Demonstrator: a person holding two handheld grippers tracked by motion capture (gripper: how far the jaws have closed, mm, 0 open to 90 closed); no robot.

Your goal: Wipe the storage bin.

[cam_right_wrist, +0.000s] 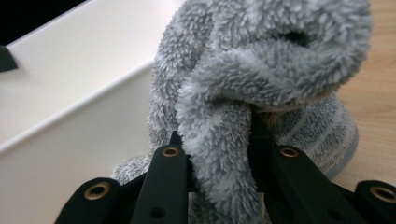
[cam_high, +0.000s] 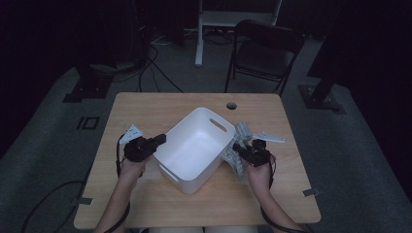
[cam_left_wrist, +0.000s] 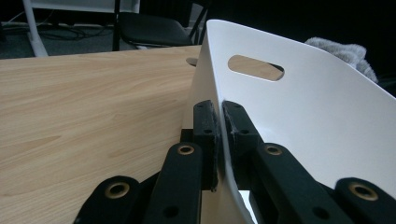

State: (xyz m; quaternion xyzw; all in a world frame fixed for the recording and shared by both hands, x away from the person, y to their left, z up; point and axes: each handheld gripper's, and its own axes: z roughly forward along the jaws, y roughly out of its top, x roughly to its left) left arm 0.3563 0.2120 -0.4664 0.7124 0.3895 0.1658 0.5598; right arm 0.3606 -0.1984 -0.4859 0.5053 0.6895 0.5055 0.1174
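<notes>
High view: one white plastic bin (cam_high: 197, 148), empty, set at table (cam_high: 145, 111) centre and turned corner-on; one grey fleece towel (cam_high: 238, 145), bunched on the wood against the bin's wall at 3 o'clock. Left gripper (cam_high: 158, 141), at 9 o'clock of the bin, has its jaws clamped flat on the thin rim (cam_left_wrist: 219, 121). Right gripper (cam_high: 240, 148) is pinched tight on a thick fold of the towel (cam_right_wrist: 219, 158). Handling, by judgement: bin light, stiff, smooth-walled and prone to slide, best held at rim or handle slot (cam_left_wrist: 254, 67); towel soft, limp, light, non-fragile, best gathered at a bulky fold so trailing ends clear the wall.
</notes>
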